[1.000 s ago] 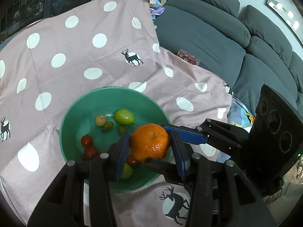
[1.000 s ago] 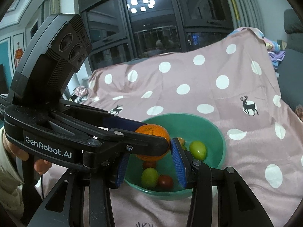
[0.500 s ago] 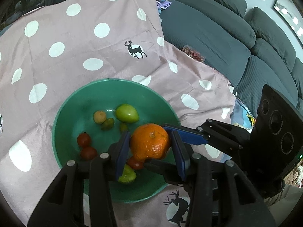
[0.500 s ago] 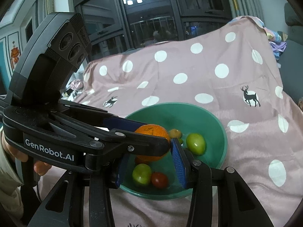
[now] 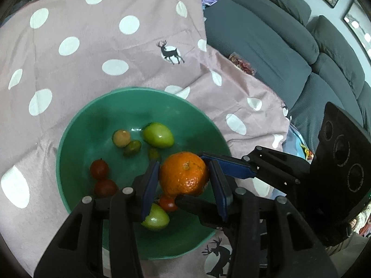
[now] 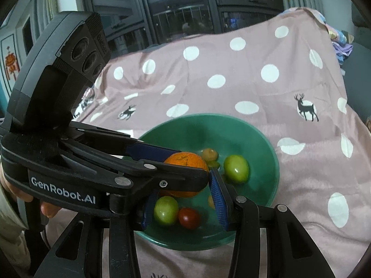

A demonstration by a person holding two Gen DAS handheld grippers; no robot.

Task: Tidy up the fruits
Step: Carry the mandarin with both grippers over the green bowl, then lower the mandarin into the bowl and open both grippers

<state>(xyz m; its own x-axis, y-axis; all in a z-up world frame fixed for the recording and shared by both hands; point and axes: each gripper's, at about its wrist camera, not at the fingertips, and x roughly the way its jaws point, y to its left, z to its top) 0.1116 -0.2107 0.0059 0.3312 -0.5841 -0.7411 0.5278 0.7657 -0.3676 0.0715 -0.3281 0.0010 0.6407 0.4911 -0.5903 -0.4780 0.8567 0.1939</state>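
An orange [image 5: 183,173] hangs over the near side of a green bowl [image 5: 69,139] that stands on a pink dotted cloth. My left gripper [image 5: 183,165] is shut on the orange from its two sides. My right gripper [image 5: 189,178] comes in from the right, one blue pad above the orange and one finger below it. In the right wrist view the orange [image 6: 185,162] sits between the right gripper's [image 6: 183,180] pads, and the left gripper [image 6: 190,164] crosses in front of it. The bowl [image 6: 266,143] holds several small fruits, among them a green one [image 5: 158,135] and a red one [image 5: 99,169].
The pink cloth [image 5: 92,58] with white dots and deer covers the whole surface. A grey sofa [image 5: 266,46] stands to the right, with a small packet [image 5: 241,62] on it. Dark windows [image 6: 185,11] fill the back. A person's hand [image 6: 46,206] holds the left gripper.
Both grippers have sunk toward the bowl with the orange still between them. The bowl now looks larger and nearer in both views.
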